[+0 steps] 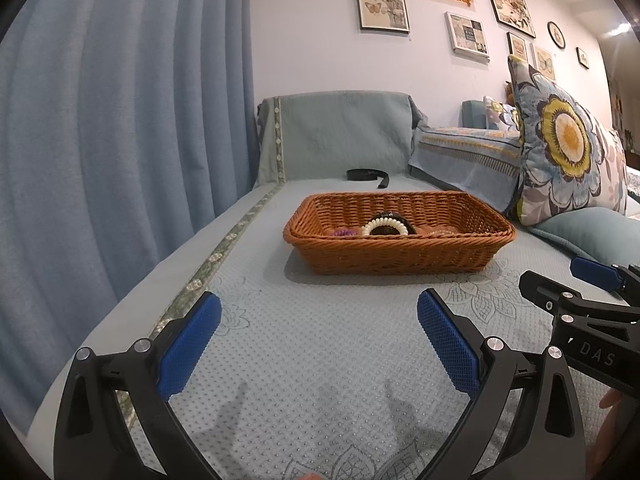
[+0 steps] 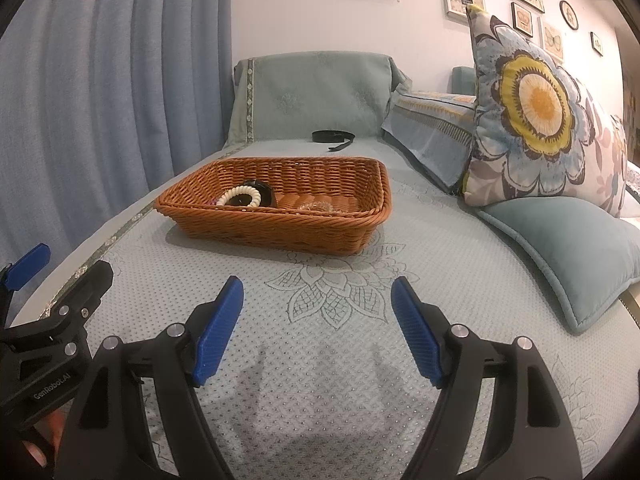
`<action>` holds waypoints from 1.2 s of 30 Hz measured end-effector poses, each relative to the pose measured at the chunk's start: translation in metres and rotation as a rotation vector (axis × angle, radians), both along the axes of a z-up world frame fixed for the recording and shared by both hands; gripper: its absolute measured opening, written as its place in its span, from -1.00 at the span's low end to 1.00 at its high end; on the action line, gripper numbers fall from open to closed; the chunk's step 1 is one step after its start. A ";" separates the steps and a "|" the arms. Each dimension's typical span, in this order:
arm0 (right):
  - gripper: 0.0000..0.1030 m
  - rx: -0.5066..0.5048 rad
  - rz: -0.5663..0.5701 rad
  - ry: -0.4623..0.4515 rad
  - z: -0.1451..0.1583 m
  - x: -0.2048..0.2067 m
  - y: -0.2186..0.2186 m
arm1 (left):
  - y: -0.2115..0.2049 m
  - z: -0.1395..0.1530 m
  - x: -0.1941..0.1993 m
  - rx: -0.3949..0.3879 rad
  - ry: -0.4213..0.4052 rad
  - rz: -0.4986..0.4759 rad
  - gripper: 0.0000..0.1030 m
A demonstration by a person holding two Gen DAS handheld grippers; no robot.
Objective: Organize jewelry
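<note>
The jewelry lies in a brown wicker basket [image 1: 400, 236] on the sofa seat [image 1: 320, 360]: a white bead bracelet [image 1: 385, 227] leaning on a dark round piece [image 2: 256, 192], a small purple item [image 1: 343, 233] at its left, and brownish pieces [image 2: 316, 203] to its right. The purple item is clear only in the left view; the right view looks deeper into the basket and shows the brown pieces better.

Behind the basket, well apart, a black strap [image 1: 367, 176] lies by the seat back.

Both claws hang low over the seat, short of the basket and tilted slightly down. The left claw [image 1: 319, 344] is spread wide with nothing between its 2 blue pads. The right claw [image 2: 318, 328] is likewise released and empty.

Each view catches the other claw at its edge.

A flower cushion [image 2: 536, 120] and a plain teal cushion [image 2: 568, 256] sit at the right, a blue curtain [image 1: 120, 120] at the left, framed pictures [image 1: 382, 2] on the wall.
</note>
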State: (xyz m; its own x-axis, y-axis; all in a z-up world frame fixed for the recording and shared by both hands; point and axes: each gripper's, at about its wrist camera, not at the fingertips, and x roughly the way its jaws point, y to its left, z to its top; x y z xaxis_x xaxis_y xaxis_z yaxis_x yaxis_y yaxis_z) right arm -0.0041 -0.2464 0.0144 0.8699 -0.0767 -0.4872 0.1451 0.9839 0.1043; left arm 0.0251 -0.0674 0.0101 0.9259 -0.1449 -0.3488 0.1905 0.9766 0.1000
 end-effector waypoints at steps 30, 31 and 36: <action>0.40 0.004 0.006 0.003 0.000 0.002 -0.002 | 0.000 -0.002 0.000 -0.006 0.017 -0.003 0.85; 0.40 0.004 0.006 0.004 0.000 0.002 -0.002 | 0.000 -0.003 0.000 -0.005 0.019 -0.003 0.85; 0.40 0.004 0.008 0.006 0.000 0.002 -0.002 | 0.002 -0.001 0.001 -0.008 0.020 0.000 0.85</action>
